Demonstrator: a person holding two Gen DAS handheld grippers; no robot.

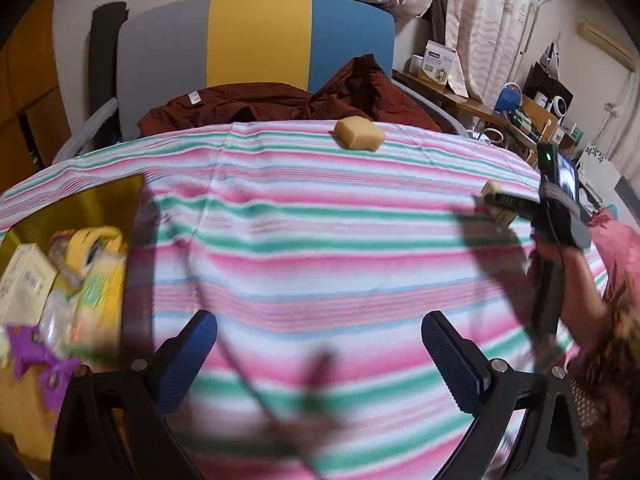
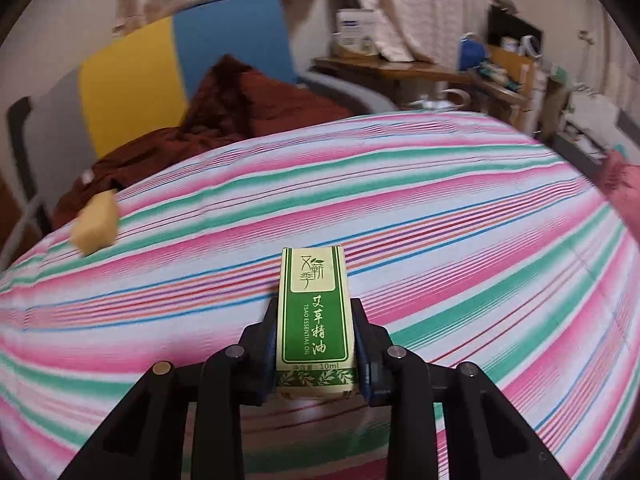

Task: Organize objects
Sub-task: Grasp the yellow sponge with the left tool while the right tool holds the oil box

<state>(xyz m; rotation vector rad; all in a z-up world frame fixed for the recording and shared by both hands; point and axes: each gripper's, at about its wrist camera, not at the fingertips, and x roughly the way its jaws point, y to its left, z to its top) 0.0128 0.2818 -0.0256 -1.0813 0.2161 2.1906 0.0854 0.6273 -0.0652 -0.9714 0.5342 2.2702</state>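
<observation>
The essential oil box (image 2: 315, 320), green and cream with leaf print and "10ml" on it, sits clamped in the right gripper (image 2: 316, 344) above the striped cloth (image 2: 460, 240). The left gripper (image 1: 319, 344) is spread wide, empty. A yellow sponge (image 1: 357, 133) lies at the far edge.

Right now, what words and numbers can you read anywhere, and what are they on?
"TSAO ESSENTIAL OIL" - on the green box clamped in the right tool.
"艾草精油" - large white characters on the same box.
"10ml" - at the base of its green panel; the characters before it are too small to read.
A stylised Chinese logo tops the box; I can't read it reliably.
White carton on the far desk: print too small.
Packets in the yellow bin: blurred, unreadable.
</observation>
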